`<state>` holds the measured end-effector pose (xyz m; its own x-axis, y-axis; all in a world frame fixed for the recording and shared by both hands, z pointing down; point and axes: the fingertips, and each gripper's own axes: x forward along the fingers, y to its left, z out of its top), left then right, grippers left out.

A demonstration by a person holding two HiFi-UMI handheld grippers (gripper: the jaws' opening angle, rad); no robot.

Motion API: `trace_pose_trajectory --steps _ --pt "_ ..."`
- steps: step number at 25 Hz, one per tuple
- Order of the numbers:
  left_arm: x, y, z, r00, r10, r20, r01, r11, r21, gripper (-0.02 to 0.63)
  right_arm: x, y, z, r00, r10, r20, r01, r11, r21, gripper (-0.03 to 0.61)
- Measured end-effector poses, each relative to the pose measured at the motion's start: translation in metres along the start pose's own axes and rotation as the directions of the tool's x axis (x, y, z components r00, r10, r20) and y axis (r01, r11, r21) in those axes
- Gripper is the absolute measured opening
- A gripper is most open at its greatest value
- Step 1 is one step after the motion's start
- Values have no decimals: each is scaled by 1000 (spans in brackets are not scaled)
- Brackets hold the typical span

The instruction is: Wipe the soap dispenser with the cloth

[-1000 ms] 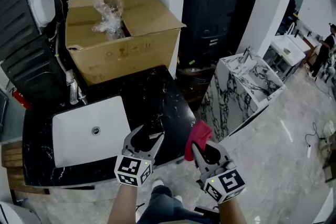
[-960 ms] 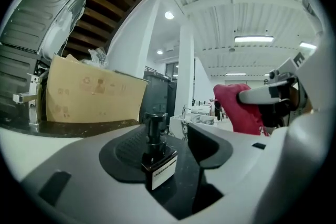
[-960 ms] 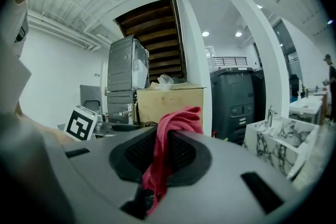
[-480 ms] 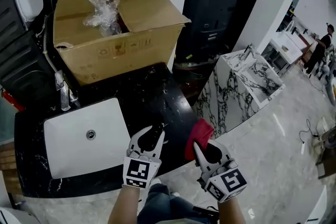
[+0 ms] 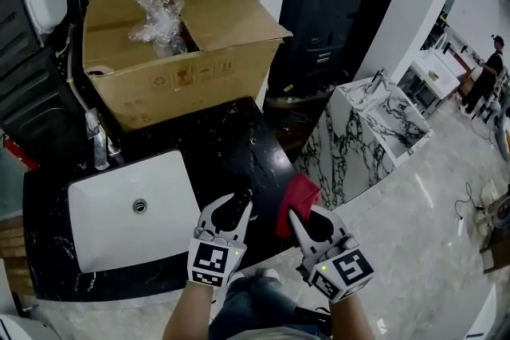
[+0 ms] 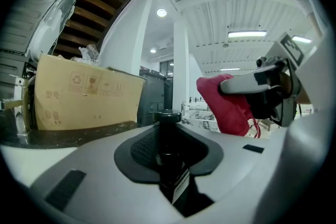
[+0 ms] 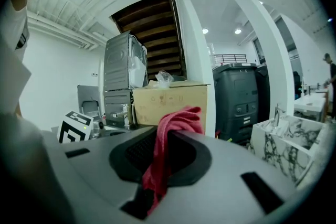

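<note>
- The left gripper (image 5: 230, 208) has just been closing its jaws. They now pinch the black soap dispenser (image 6: 169, 136) by its thin neck.
- The pump top sticks up just above the jaws, and the bottle looks upright.
- The right gripper (image 5: 309, 222) is pressed shut on the red cloth (image 5: 296, 197). A soft bunch of it pokes out past the jaw tips.
- The cloth is just to the right of the left gripper, near the bottle but not touching it yet.
- I think the step now is to bring the cloth over to the bottle.
- To do it well, keep the left gripper steady so the bottle does not tip.
- Rub with the loose bunch of cloth, not the hard jaw tips.
- Wipe the top and sides that show, and go gently so the bottle does not slip out.
</note>
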<state>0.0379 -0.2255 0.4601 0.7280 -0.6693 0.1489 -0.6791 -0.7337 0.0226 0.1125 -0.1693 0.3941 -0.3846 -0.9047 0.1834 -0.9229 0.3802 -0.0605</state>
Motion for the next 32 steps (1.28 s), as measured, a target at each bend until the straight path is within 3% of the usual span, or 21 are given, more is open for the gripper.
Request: trace_pose_trajectory --steps 5,10,21,25,32 --pt "1 0 -2 1000 -3 -14 3 1000 17 100 26 18 13 990 142 12 -142 990 -17 49" --pt "2 -1 -2 999 -8 -36 9 999 31 100 58 40 26 955 297 -10 -297 955 -30 49" --pt "1 -1 -3 998 -13 -66 17 997 69 101 101 65 4 859 459 -227 -492 863 -117 49" --pt "1 -1 -3 998 -19 -57 22 998 58 101 104 52 -1 853 434 -292 -495 849 -185 48" --pt "1 0 -3 997 -32 -67 37 997 69 101 91 -4 -13 894 311 -321 -369 920 -134 49"
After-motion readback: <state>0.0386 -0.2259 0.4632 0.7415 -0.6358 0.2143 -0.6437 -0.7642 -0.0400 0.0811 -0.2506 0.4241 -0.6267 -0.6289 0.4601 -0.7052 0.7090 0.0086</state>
